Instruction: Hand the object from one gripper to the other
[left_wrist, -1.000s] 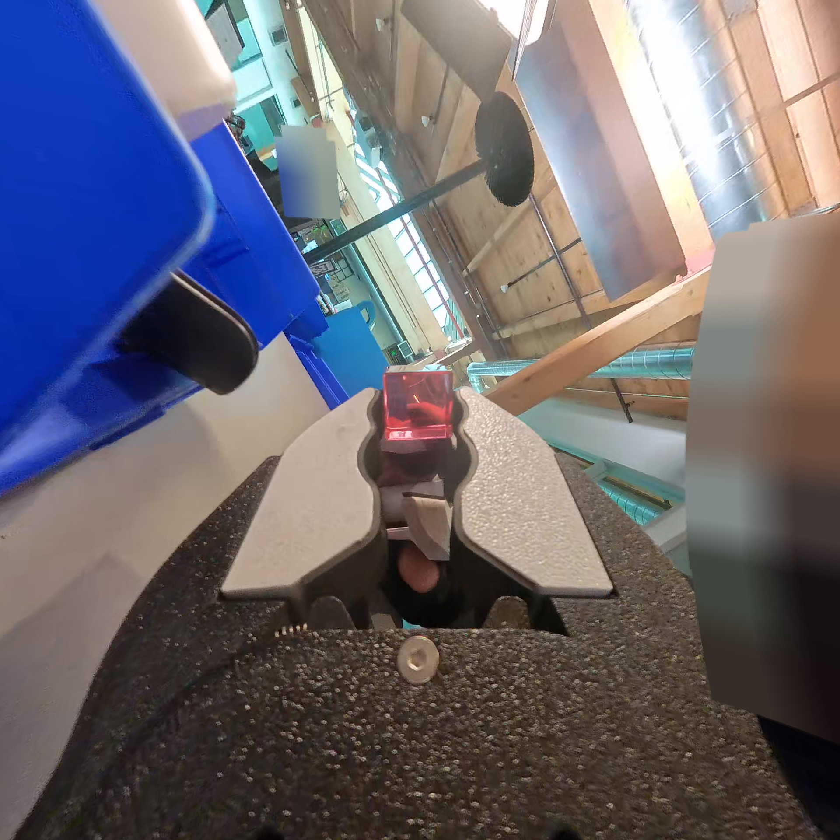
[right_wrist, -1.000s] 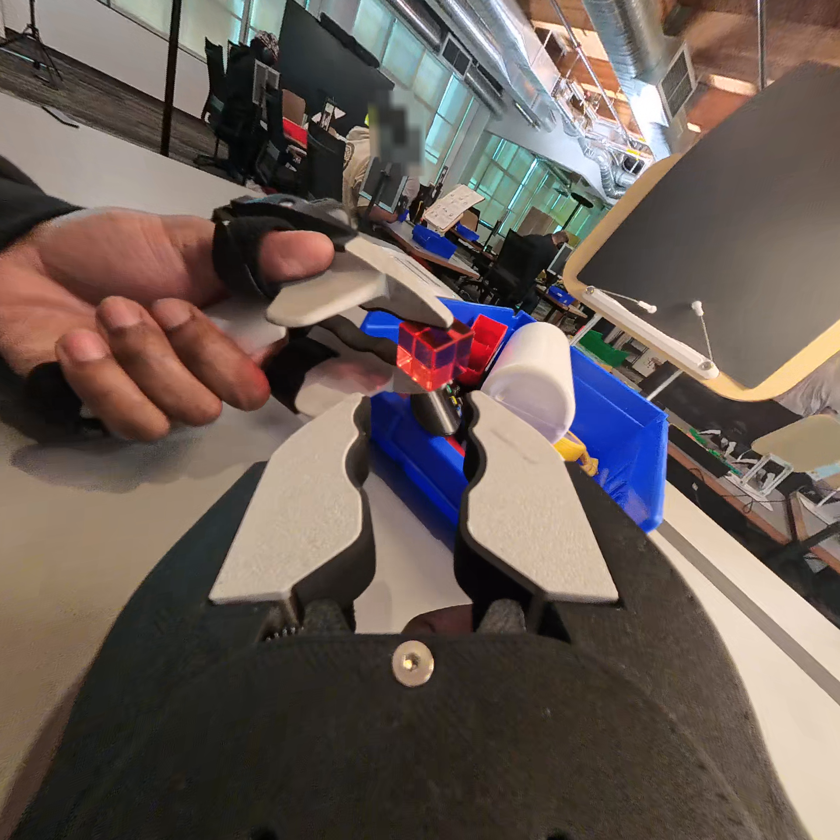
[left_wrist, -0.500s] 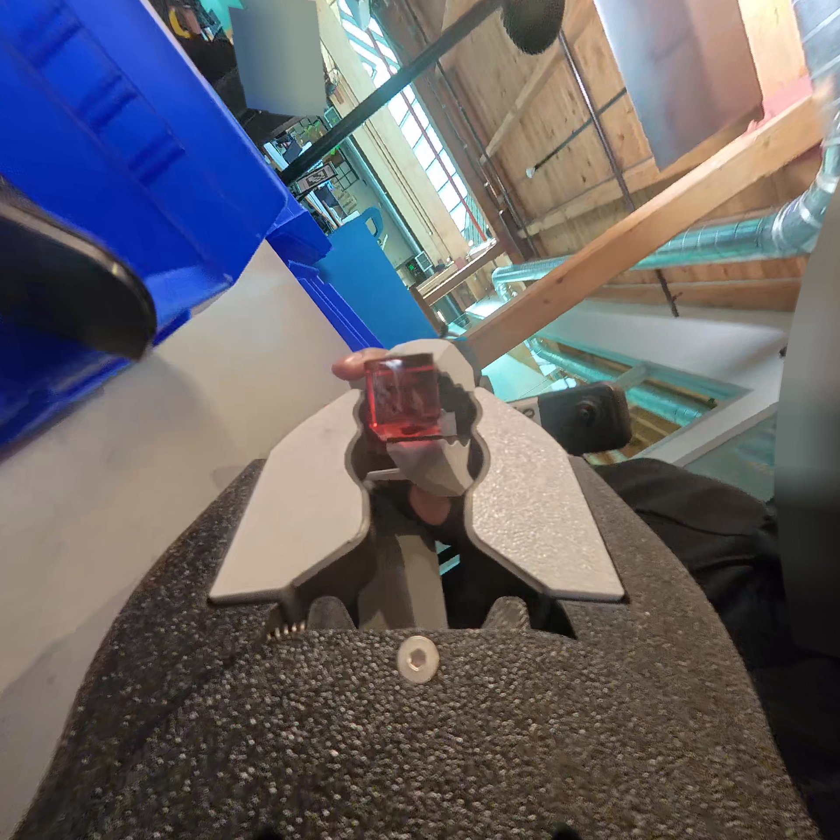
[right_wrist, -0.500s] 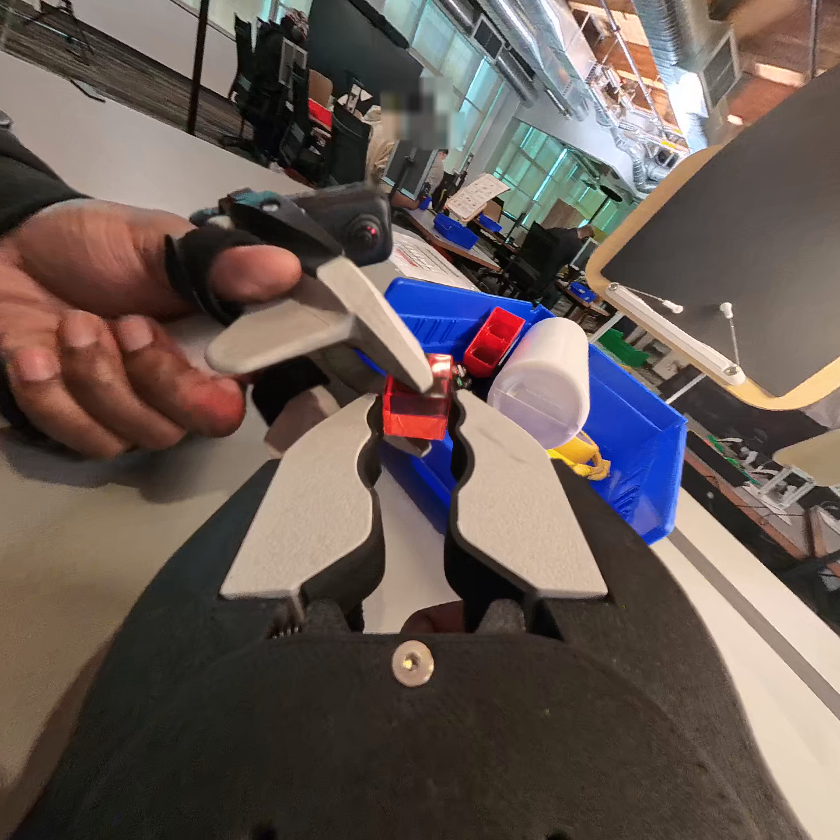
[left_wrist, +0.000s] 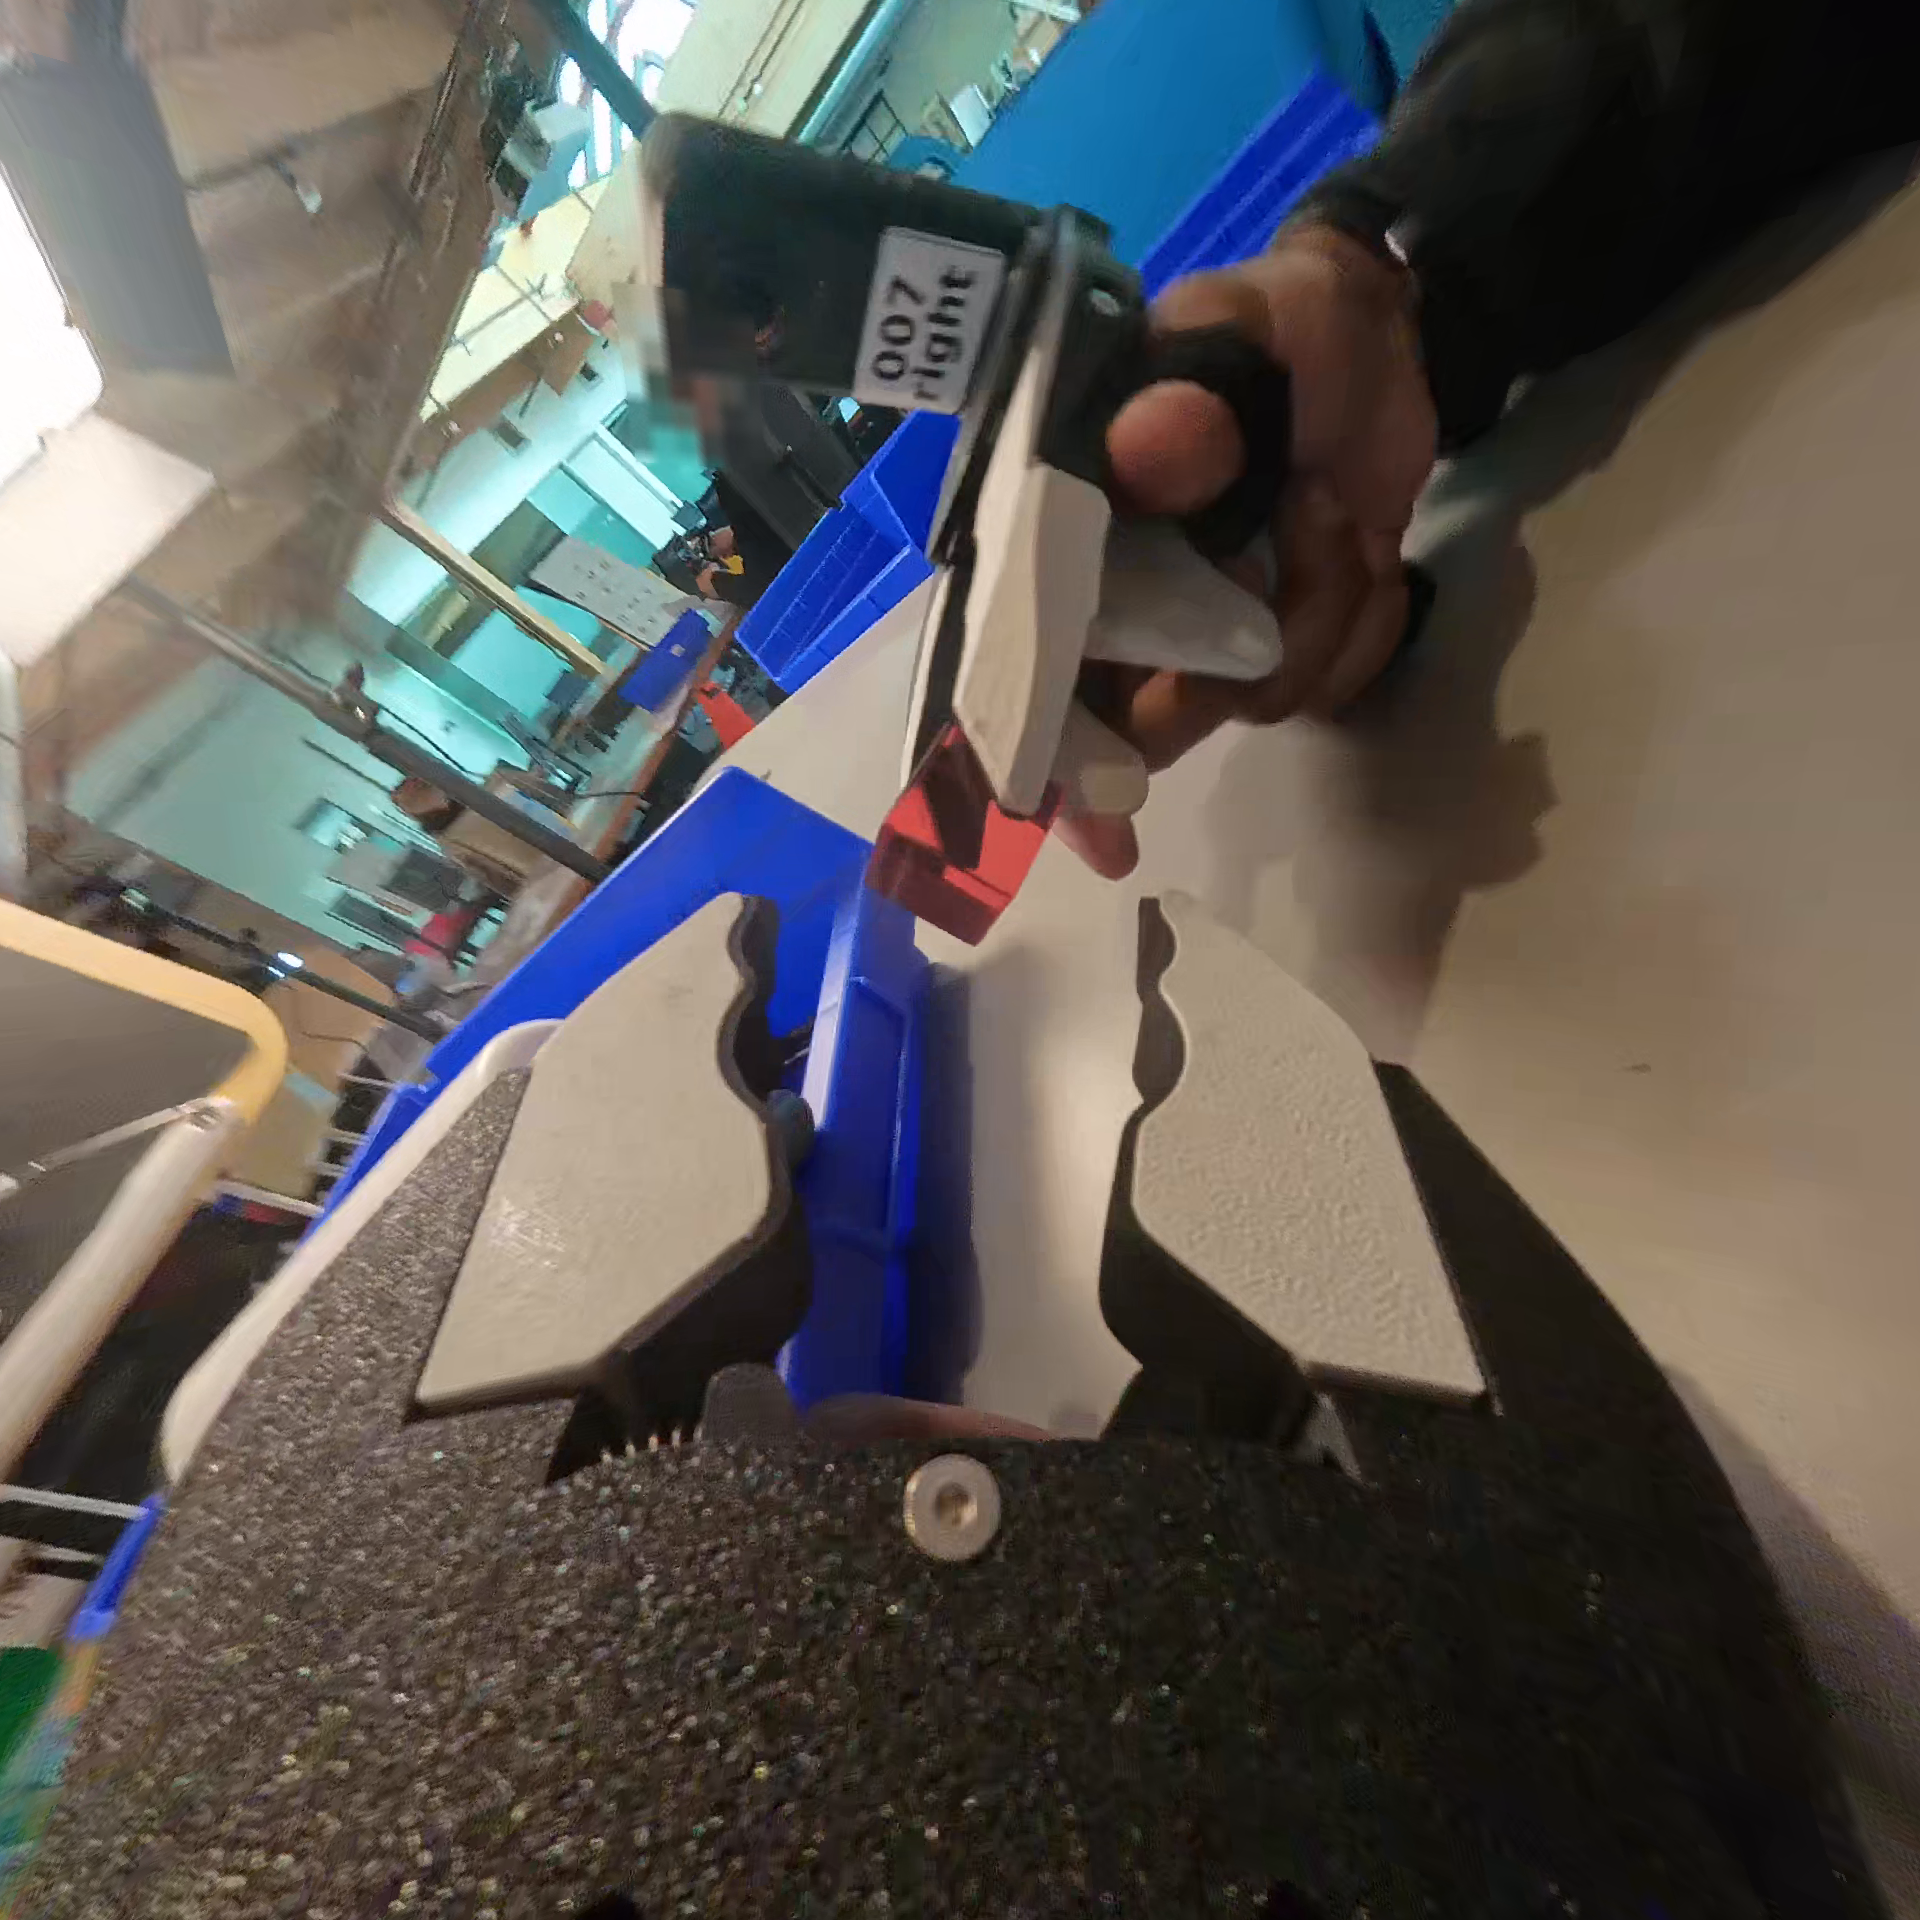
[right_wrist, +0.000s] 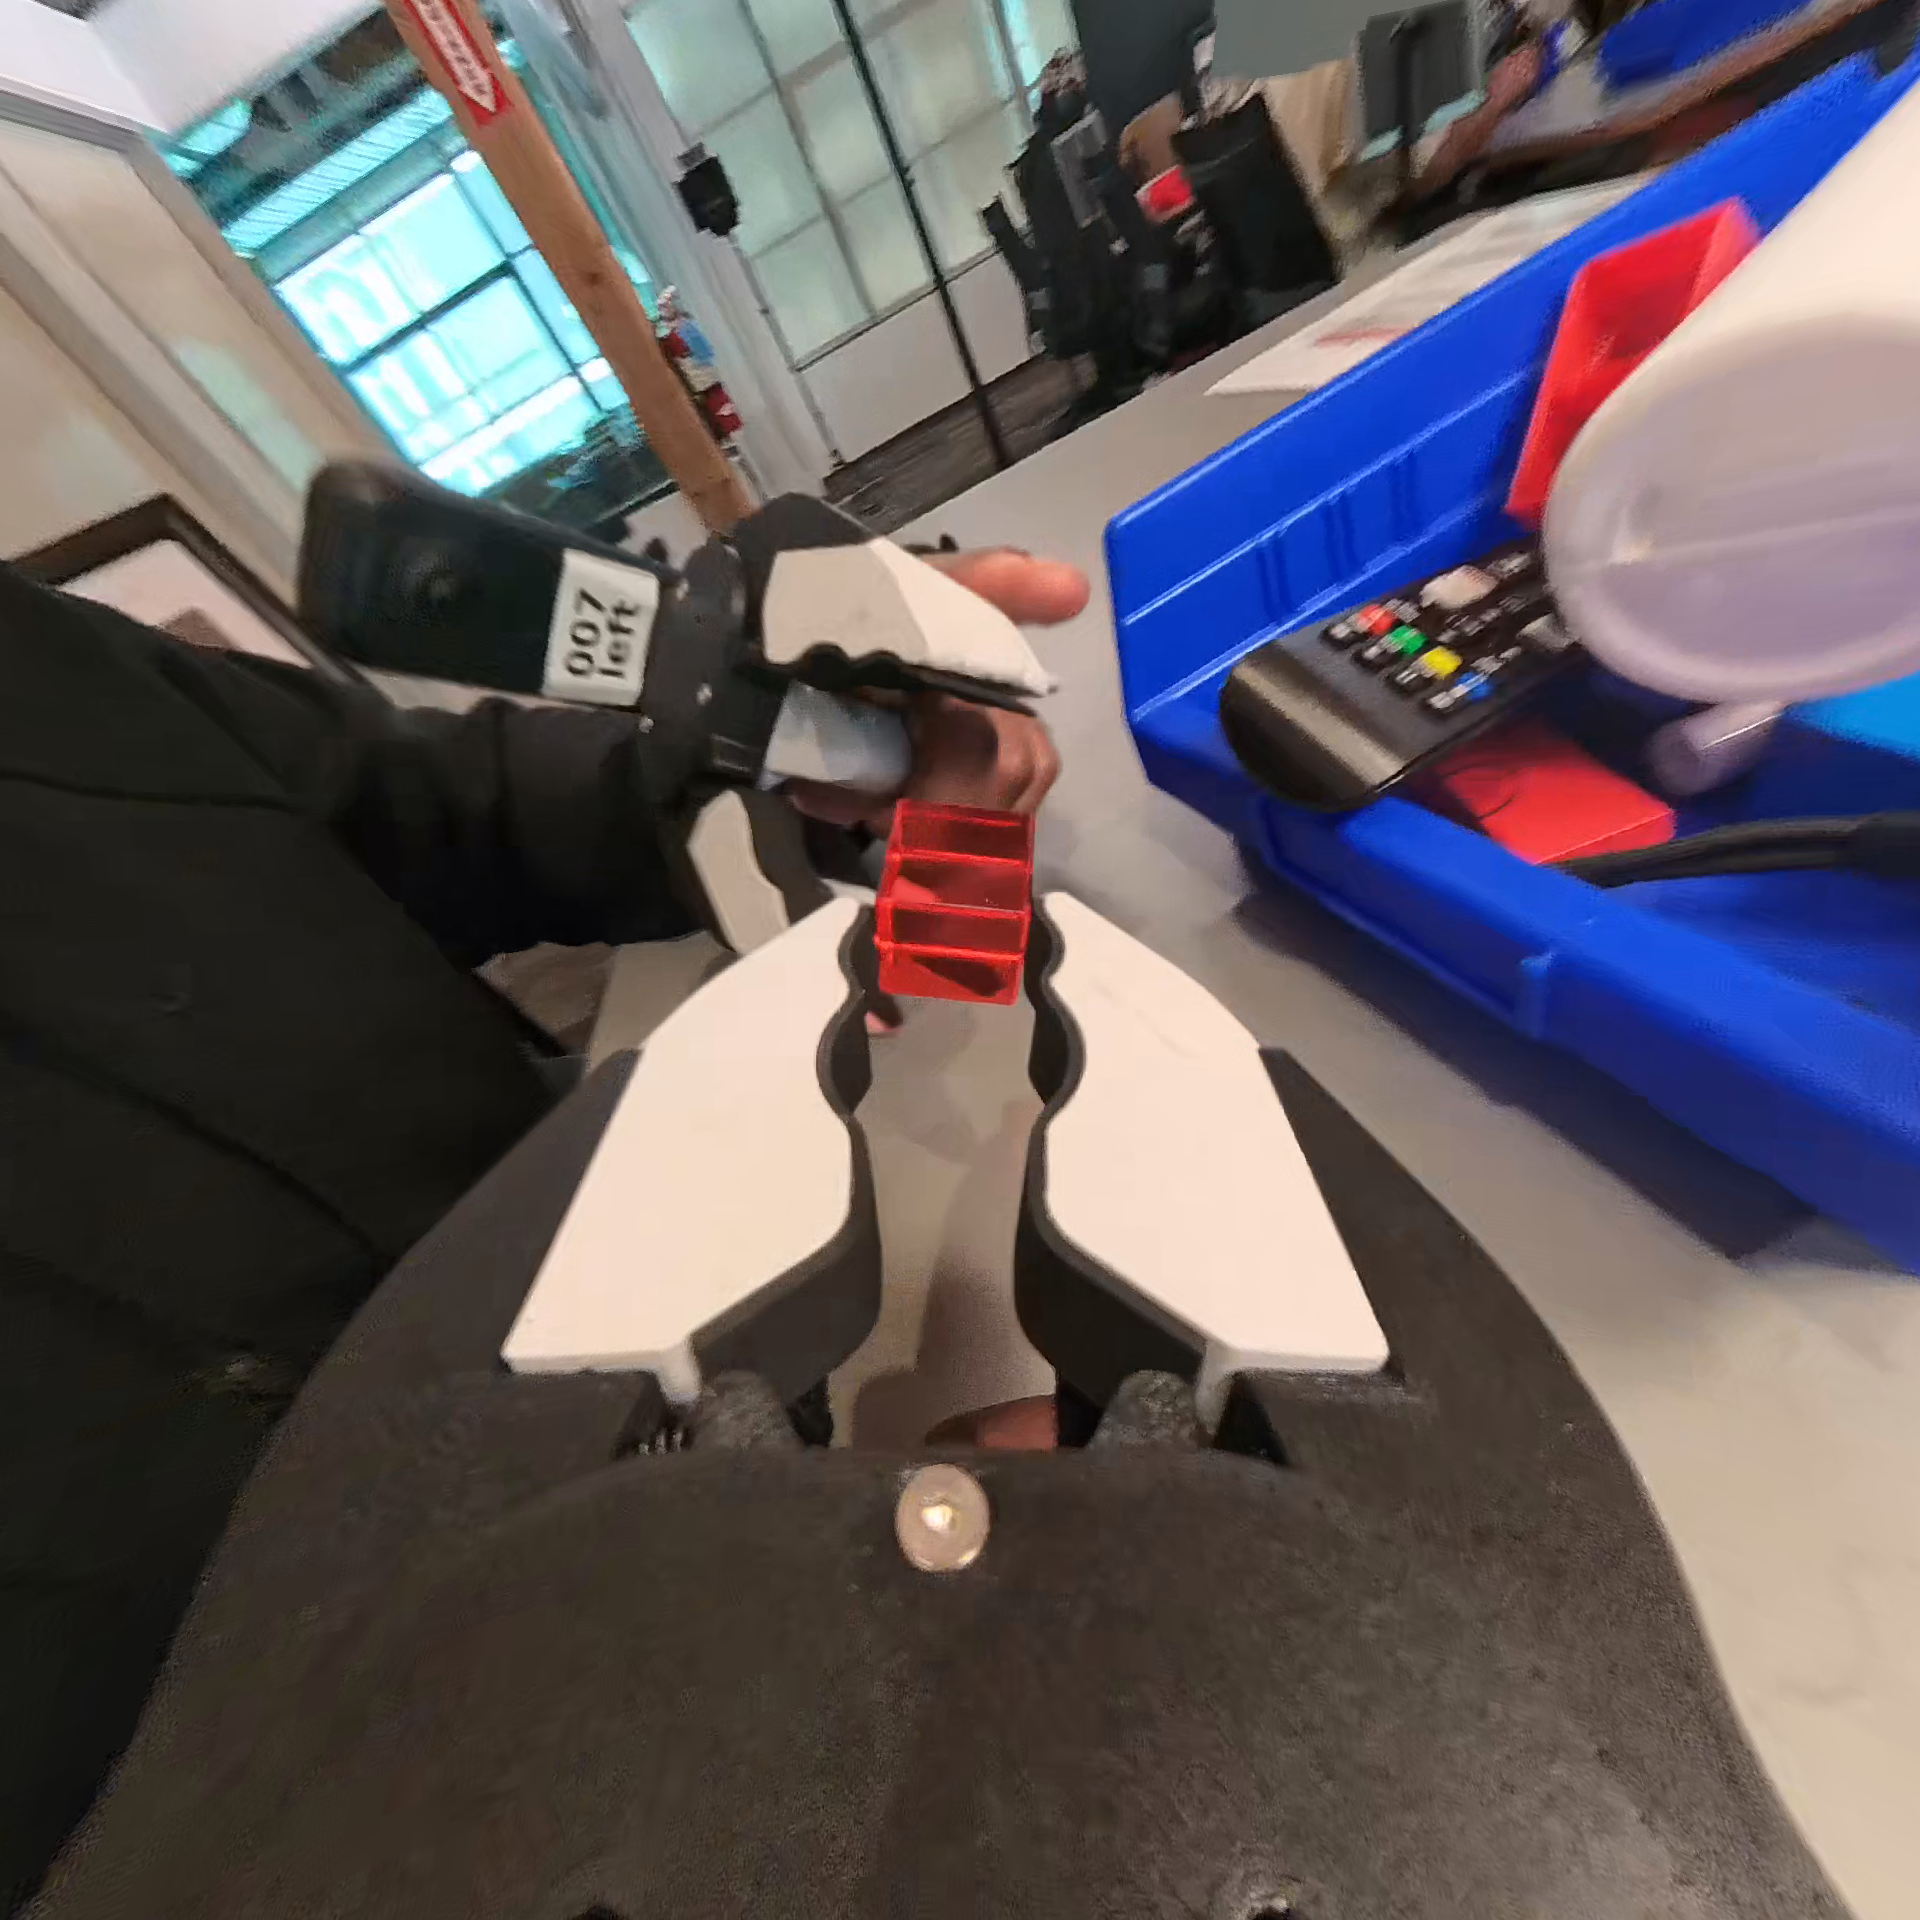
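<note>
A clear red cube (right_wrist: 953, 902) is clamped between the tips of my right gripper (right_wrist: 951, 920), held above the grey table (right_wrist: 1558, 1507). In the left wrist view the cube (left_wrist: 940, 857) sits in the right gripper (left_wrist: 1049, 795), just beyond my left gripper (left_wrist: 951, 925). The left gripper is open and empty, its jaws wide apart and clear of the cube. In the right wrist view one of the left gripper's fingers (right_wrist: 883, 613) shows behind the cube, in a person's hand.
A blue bin (right_wrist: 1351, 499) stands to the right with a black remote control (right_wrist: 1382, 675), a white cylinder (right_wrist: 1745, 468) and red boxes (right_wrist: 1621, 312) in it. Its corner (left_wrist: 769, 831) is right beside my left gripper. A dark sleeve (right_wrist: 260, 935) fills the left.
The cube went from my left gripper to my right. The right gripper closed on it, then the left gripper opened and drew back a little. Both views swung round.
</note>
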